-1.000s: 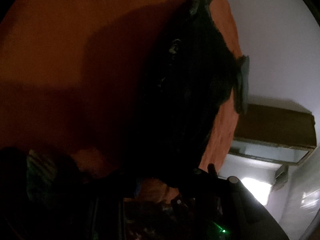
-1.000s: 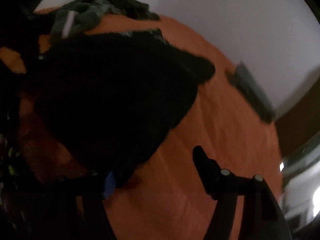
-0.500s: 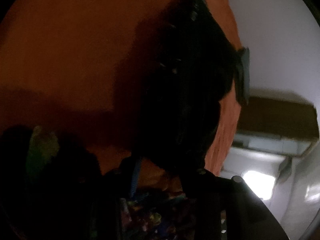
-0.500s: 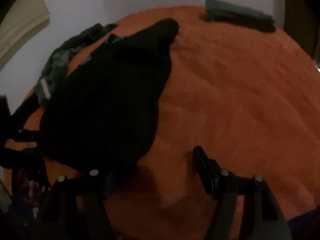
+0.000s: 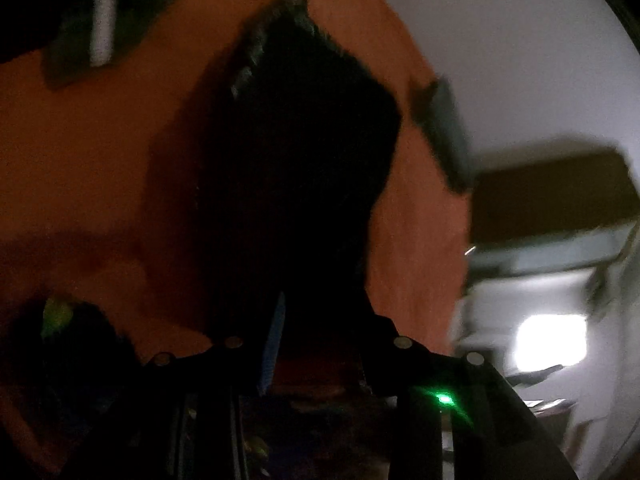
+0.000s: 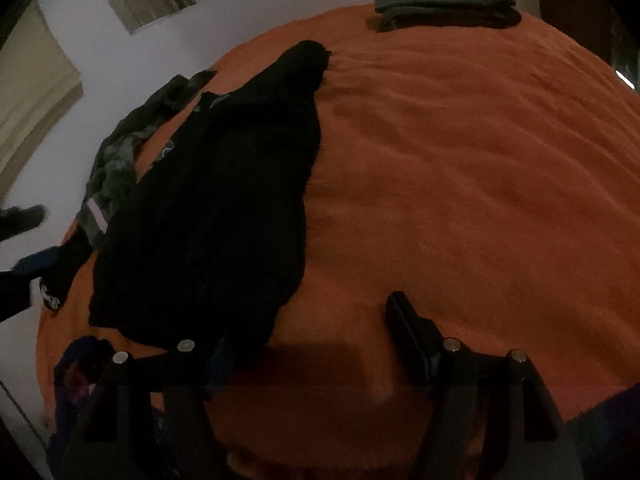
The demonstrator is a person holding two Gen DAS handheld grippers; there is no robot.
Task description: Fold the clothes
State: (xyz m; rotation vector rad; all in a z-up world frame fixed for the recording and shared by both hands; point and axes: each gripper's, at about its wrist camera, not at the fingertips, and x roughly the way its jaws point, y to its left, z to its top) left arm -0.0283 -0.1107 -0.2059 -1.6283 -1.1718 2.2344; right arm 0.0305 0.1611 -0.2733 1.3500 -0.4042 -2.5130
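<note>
A black knit garment [image 6: 224,208] lies spread lengthwise on the orange bed cover [image 6: 460,180]. In the left wrist view its near end [image 5: 312,160] runs down between the fingers of my left gripper [image 5: 322,312], which looks shut on a bunch of it; the picture is dark and blurred. The right wrist view shows that gripper [image 6: 28,248] at the left edge, a strip of black cloth leading to it. My right gripper [image 6: 312,340] stands open low over the bed. Its left finger rests at the garment's near hem, and only bed cover lies between the pads.
A crumpled grey-green garment [image 6: 116,168] with a white stripe lies beyond the black one. A folded grey piece [image 6: 440,6] sits at the bed's far edge. Dark multicoloured cloth [image 6: 80,372] lies at the near left corner. A brown cabinet [image 5: 552,192] stands past the bed.
The left gripper rose and rolled, and the black garment's near end came up between its fingers. The right gripper rolled level and slid across to the garment's near hem.
</note>
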